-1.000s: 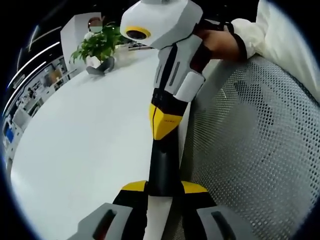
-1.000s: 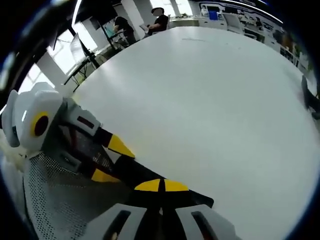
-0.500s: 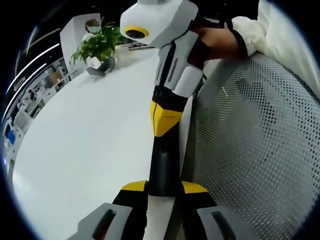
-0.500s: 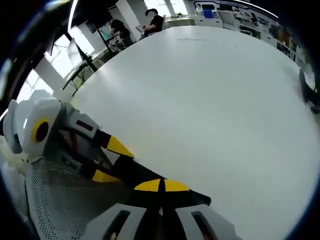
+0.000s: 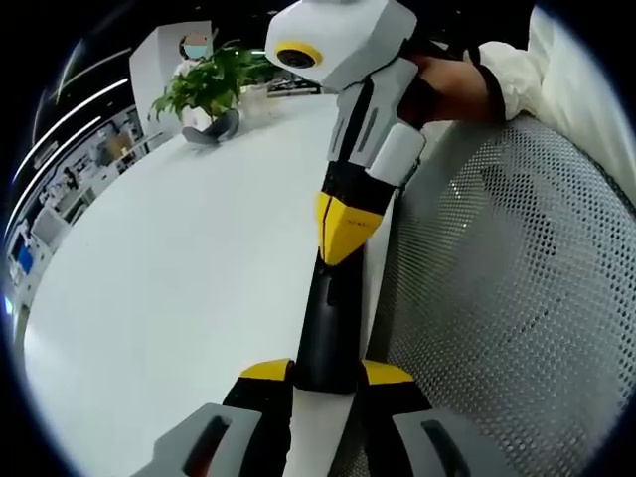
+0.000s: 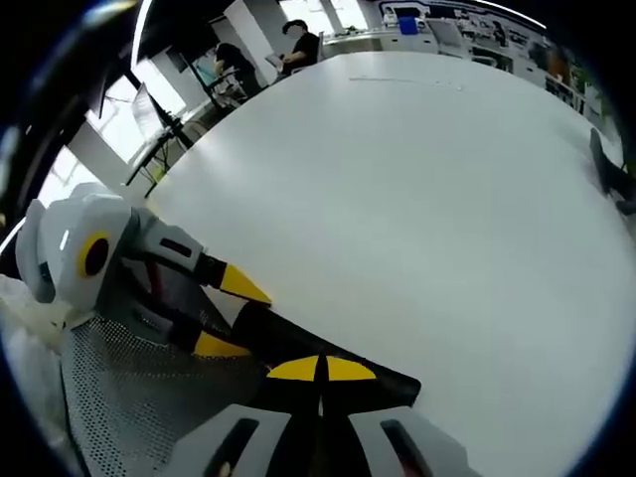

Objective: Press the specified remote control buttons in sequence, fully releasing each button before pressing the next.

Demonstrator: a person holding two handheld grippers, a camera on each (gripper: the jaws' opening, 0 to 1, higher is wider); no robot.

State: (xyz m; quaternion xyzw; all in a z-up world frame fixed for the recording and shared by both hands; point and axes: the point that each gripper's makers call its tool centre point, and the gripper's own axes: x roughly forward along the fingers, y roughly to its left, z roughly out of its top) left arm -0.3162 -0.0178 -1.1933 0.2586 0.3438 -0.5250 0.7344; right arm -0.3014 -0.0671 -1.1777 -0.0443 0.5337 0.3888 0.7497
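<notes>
My right gripper (image 6: 320,370) is shut, its yellow tips touching at the edge of the white table (image 6: 427,199). In the left gripper view the right gripper (image 5: 328,333) comes down from the top as one white, yellow and black column, held by a hand (image 5: 452,84) in a white sleeve. Its black fingertips reach into the gap between the jaws of my left gripper (image 5: 326,376), which stand apart. In the right gripper view the left gripper (image 6: 288,338) enters from the left with its two yellow-marked fingers (image 6: 243,283) spread, and its black tips meet my right gripper's tips.
A grey mesh chair (image 5: 497,298) lies right beside the table edge (image 5: 373,268) under both grippers. A potted plant (image 5: 204,89) stands at the table's far side. People (image 6: 298,40) work at desks beyond the table. A dark object (image 6: 611,179) sits at the table's right edge.
Both views have shifted a little with the hands. The grippers stay tip to tip at the table edge, and neither pair of jaws has opened or shut.
</notes>
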